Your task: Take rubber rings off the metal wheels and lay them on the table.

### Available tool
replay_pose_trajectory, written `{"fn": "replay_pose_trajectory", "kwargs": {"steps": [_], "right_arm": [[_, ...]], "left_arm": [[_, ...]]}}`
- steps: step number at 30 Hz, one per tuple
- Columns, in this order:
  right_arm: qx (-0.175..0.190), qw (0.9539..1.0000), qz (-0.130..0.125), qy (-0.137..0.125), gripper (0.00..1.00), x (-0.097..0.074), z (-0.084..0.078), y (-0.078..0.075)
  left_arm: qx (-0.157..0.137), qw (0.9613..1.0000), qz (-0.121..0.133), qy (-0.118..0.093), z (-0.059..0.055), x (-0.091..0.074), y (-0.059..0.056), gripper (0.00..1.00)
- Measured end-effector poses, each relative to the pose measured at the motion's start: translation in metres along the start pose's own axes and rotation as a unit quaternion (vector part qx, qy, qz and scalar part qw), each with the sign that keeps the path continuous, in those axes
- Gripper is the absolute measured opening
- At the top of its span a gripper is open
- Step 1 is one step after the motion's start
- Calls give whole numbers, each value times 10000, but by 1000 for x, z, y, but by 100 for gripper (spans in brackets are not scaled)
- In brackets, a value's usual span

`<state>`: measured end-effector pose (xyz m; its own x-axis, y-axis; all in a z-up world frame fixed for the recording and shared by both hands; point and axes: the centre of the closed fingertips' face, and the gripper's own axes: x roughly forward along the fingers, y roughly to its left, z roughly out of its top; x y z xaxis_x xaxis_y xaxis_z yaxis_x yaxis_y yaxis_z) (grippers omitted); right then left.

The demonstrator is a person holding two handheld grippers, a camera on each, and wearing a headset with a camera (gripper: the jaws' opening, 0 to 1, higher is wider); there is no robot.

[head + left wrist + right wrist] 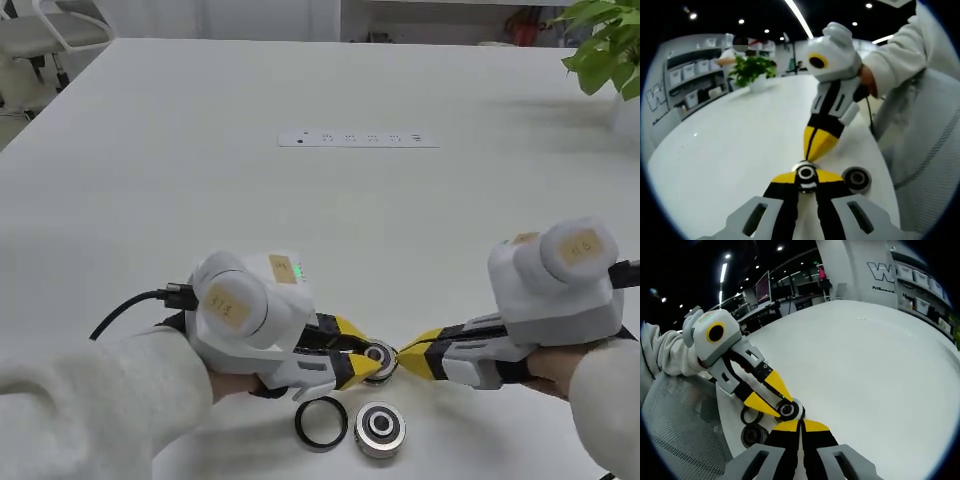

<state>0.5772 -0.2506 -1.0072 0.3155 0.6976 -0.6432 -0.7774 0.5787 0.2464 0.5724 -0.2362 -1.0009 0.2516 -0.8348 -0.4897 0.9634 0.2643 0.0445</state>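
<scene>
- Left gripper [366,362]: white body, black jaws tipped yellow.
- Right gripper [405,360]: the same white, black and yellow.
- Metal wheel [378,354]: silver with a dark centre.
- Second wheel [380,428]: silver hub, black rim.
- Rubber ring [321,423]: black.
- Table [300,220]: plain white.
- Plant [605,45]: green.

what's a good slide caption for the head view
left gripper and right gripper meet at a metal wheel; a rubber ring and second wheel lie on the table

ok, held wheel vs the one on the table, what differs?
Held wheel is clamped in the left gripper, right gripper tips at its edge; table wheel is untouched. Held wheel is up between the jaws; table wheel lies flat beside a loose ring. Both round, metal-hubbed.
</scene>
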Motion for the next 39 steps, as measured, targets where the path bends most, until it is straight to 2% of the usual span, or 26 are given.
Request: {"fn": "replay_pose_trajectory", "kwargs": {"steps": [2,3,4,6,17,24,31,33,35,39], "right_arm": [[-24,10000,-6,55,0,1,0,2],[147,9998,151,-5,0,0,2,7],[282,9995,110,58,0,0,1,6],[151,9998,100,66,0,1,1,6],[270,9994,195,52,0,1,4,12],[205,9994,267,0,0,2,8,19],[165,9994,310,-37,0,4,10,21],[254,9988,326,-250,0,2,18,21],[252,9992,225,-220,0,2,18,17],[338,9992,196,-116,0,2,11,14]], "left_arm": [[6,10000,-3,4,0,0,0,13],[20,10000,-4,11,0,0,0,13],[33,10000,-9,17,0,0,0,13],[47,10000,-3,29,0,0,0,13],[55,10000,-14,36,0,0,-1,13],[52,10000,-21,33,0,0,-1,13],[15,10000,-9,1,0,0,-1,13],[0,10000,-3,1,0,0,-1,14],[-16,10000,14,16,0,0,-1,14],[-62,10000,-26,14,0,0,-1,14]]}}
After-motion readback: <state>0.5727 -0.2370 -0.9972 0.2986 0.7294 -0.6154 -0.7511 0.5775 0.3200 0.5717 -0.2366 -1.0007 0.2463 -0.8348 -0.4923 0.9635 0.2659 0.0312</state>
